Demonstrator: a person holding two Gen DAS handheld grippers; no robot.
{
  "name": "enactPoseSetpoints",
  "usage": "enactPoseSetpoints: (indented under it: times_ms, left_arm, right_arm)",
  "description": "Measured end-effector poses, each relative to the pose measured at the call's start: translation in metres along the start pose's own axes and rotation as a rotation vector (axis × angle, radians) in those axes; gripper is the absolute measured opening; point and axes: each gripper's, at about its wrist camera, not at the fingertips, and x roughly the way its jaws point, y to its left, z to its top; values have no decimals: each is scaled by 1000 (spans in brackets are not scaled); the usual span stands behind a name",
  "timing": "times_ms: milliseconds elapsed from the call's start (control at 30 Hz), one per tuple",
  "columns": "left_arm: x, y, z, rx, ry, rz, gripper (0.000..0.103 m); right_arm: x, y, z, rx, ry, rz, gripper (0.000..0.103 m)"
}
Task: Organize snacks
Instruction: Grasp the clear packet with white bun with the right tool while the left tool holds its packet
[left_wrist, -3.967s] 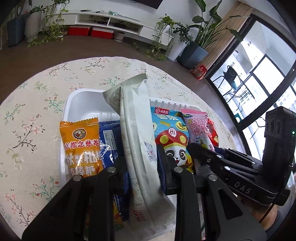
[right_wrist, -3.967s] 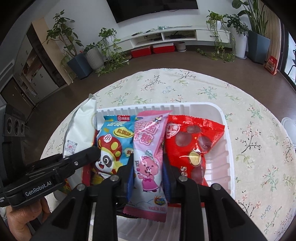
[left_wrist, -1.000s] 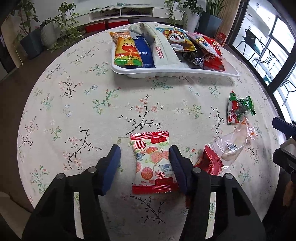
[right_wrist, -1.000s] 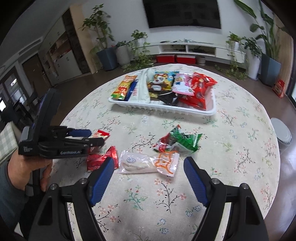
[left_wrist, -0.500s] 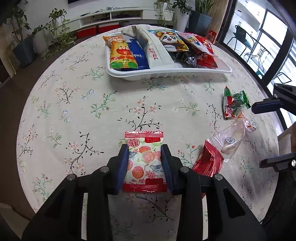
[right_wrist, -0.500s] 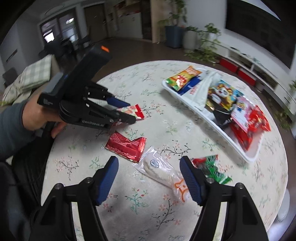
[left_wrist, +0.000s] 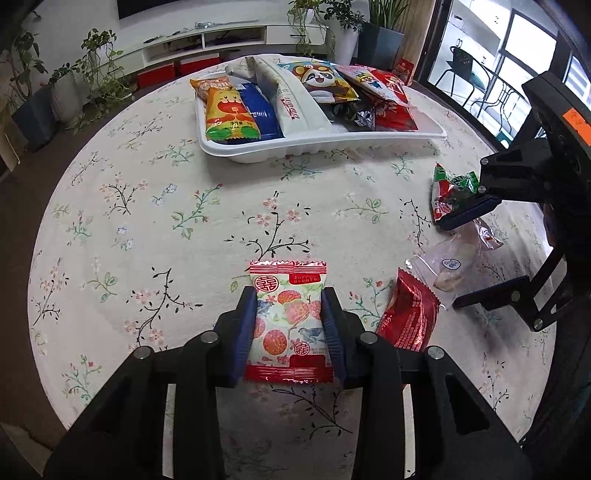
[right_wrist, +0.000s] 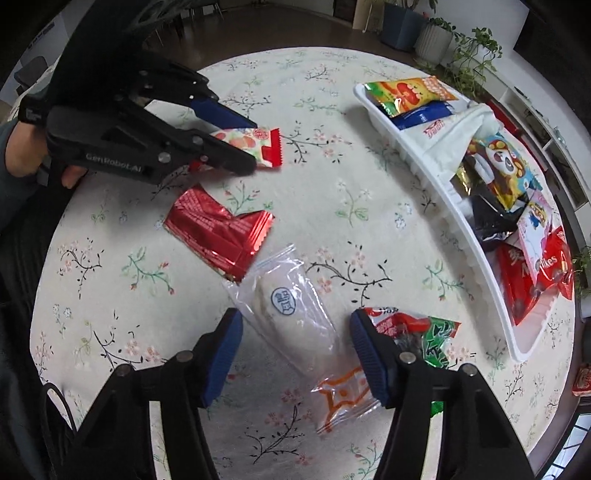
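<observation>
Two tools, left (left_wrist: 290, 325) gripping fruit-print packet (left_wrist: 287, 317), right (right_wrist: 295, 354) closing astride clear packet (right_wrist: 295, 314)

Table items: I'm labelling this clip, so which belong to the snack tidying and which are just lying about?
Part of the job:
- white tray of snacks
- fruit-print packet, clamped in the left hand-held gripper
- clear packet, between the closing jaws of the right hand-held gripper
- red foil packet
- green-red packet

Lying about:
- floral tablecloth
- potted plants
- TV shelf
</observation>
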Motion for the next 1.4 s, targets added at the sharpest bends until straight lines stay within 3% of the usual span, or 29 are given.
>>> enactPoseSetpoints:
  times_ms: [267,433,533,767,1167,1400]
  left_arm:
    - [3,-10,2,44,19,-9,33]
    - [4,-9,2,40,19,-24,32]
    - [3,-8,1,37,18,-30,32]
    - [-3,-4,0,13,-4,-54,31]
    - [-32,4,-7,-54,-63,-101,31]
    - [-46,1,-7,-96,-110,-153,31]
  right_arm:
    - [4,-3,6,30,44,41,55]
    - [2,7,6,28,52,40,35]
    - [1,10,3,48,43,33,30]
    - [-6,9,-19,142,-15,21,27]
    - [-41,5,-56,401,-211,2,27]
    - [-56,7,-69,542,-276,1,27]
